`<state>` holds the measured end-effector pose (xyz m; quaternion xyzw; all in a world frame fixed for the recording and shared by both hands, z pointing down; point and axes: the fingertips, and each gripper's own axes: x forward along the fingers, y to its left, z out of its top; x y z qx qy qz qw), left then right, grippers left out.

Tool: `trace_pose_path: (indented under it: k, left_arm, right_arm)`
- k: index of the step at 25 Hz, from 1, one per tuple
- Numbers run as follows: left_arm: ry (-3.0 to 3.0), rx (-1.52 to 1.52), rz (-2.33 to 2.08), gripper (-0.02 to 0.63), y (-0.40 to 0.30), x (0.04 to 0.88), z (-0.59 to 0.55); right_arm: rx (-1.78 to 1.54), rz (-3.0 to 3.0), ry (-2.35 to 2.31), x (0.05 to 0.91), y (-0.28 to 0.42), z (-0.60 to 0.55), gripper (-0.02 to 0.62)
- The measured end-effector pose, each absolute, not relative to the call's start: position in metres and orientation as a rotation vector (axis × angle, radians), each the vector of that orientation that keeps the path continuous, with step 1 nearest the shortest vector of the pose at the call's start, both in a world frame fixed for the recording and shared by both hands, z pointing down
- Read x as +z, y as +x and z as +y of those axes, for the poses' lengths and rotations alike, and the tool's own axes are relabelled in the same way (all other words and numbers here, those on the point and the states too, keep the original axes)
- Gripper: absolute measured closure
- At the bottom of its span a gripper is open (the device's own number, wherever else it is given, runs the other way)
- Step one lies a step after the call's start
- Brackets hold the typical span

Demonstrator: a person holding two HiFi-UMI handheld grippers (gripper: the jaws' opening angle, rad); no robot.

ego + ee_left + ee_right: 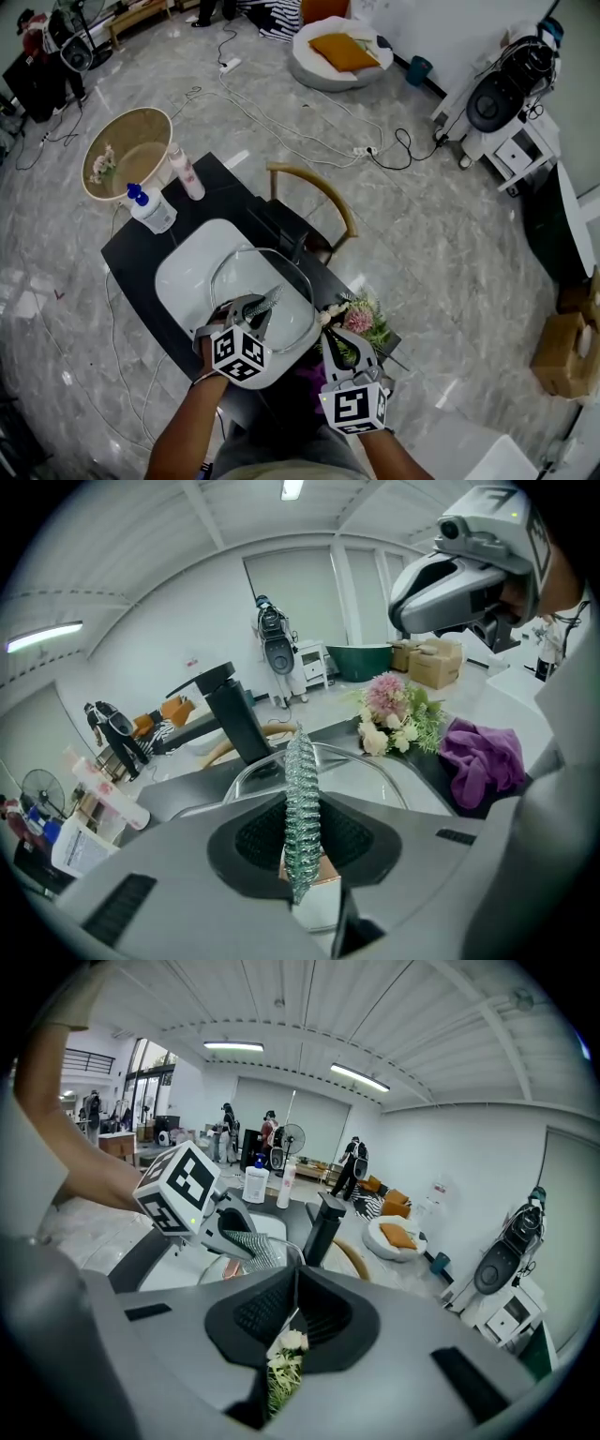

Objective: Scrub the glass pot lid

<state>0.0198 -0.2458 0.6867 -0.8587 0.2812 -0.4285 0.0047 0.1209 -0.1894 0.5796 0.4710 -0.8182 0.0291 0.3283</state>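
Left gripper [259, 313] is clamped tight on a shimmery green-silver scrubber [302, 808]. In the left gripper view the pad stands edge-on, squeezed between the two jaws and poking well out past their tips. Right behind that pad sits the glass pot lid [292, 286], its metal rim arching round behind the scrubber on both sides.

From the head view, the lid hangs over the white sink [192, 272] set into the black counter [127, 253], tilted rather than lying flat. The scrubber sits over the lid's lower left portion, inside the rim's outline. The pad is right up at the glass, though whether it actually presses on it cannot be told from any view.

Over on the other side, the right gripper [295, 1302] has its jaws drawn in on the lid's rim. The thin edge of the lid runs down into the narrow slot between them, so the lid is pinched at its right edge while the scrubber works the left. The two grippers are close together, with the lid spanning between them.

Just beneath the right gripper lies a bunch of flowers [361, 321], pink and cream blooms on the counter beside the sink, and a purple cloth [483, 757] is crumpled next to them. The black faucet [234, 719] rises at the far side of the sink, beyond the lid. A pump bottle [150, 208] and a pink bottle [187, 175] stand at the counter's far corner, well apart from the lid.
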Motion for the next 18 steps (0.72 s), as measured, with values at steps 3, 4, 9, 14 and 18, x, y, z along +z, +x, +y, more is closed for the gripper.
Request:
trace_pose_path:
  k: [3,4,9,14,18]
  left_arm:
    - [-2.675,-1.354,0.918,0.518,0.007,0.689,-0.257]
    - [-2.671,-1.359,0.930,0.518,0.003,0.690,-0.261]
    - [-2.659,-1.396,1.008,0.518,-0.025,0.700,-0.277]
    - [-2.682,-1.441,1.085,0.518,-0.052,0.712,-0.285]
    - [-2.693,-1.479,1.109,0.518,-0.067,0.725,-0.285]
  right_arm:
    - [0.079,-2.142,1.226,0.582,0.119,-0.191,0.568]
    - [0.081,-2.140,1.223,0.582,0.118,-0.192,0.569]
    - [0.087,-2.140,1.206,0.588,0.113,-0.196,0.568]
    - [0.095,-2.137,1.195,0.591,0.110,-0.200,0.568]
    - [0.099,-2.136,1.189,0.594,0.106,-0.204,0.568]
